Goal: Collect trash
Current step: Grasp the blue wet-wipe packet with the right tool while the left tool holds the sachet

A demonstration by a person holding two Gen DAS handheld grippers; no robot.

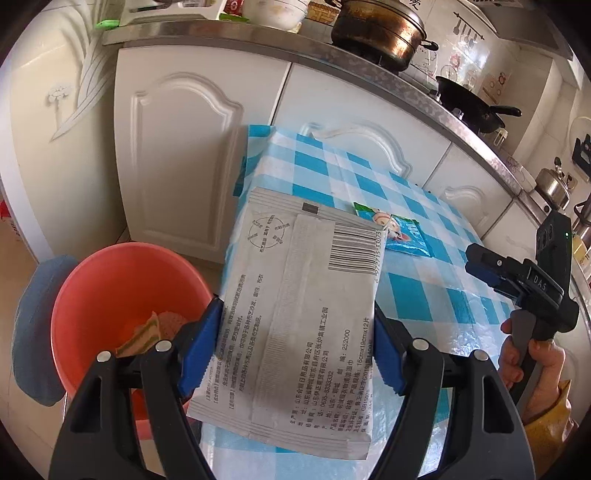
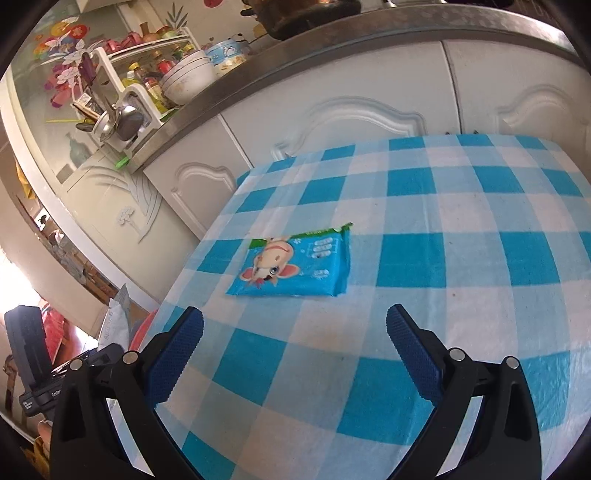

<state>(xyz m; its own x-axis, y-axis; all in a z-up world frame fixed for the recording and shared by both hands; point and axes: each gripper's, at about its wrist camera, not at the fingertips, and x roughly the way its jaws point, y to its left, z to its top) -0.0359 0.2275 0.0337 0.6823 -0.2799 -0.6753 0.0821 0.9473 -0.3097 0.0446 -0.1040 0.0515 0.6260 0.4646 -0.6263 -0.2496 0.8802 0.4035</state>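
1. The grey wet-wipe packet shows its printed back: a barcode near its upper right corner, a round diagram at upper left, and Chinese print with "252000", "0635-8333332" and "16cmx19cmx12" legible.
2. The right gripper, seen from the left wrist camera at 3 o'clock, carries the white letters "DAS" on its black body; a hand in a yellow sleeve holds its handle.
3. The left gripper clamps the grey packet by its two side edges, blue pads pressed against it, so the packet stands up between the fingers above the table edge.
4. At 9 o'clock from that packet, lower on the floor, sits an orange bucket with a striped yellow-green scrap inside.
5. The right gripper has its jaws spread wide with nothing between them.
6. A blue wipes pack with a cartoon animal lies flat on the cloth at 12 o'clock from the right gripper, near but apart from its fingertips.
7. The table wears a blue-and-white checked cloth.
8. White panelled cabinets stand behind, under a steel-edged counter holding a metal pot and a black pan.
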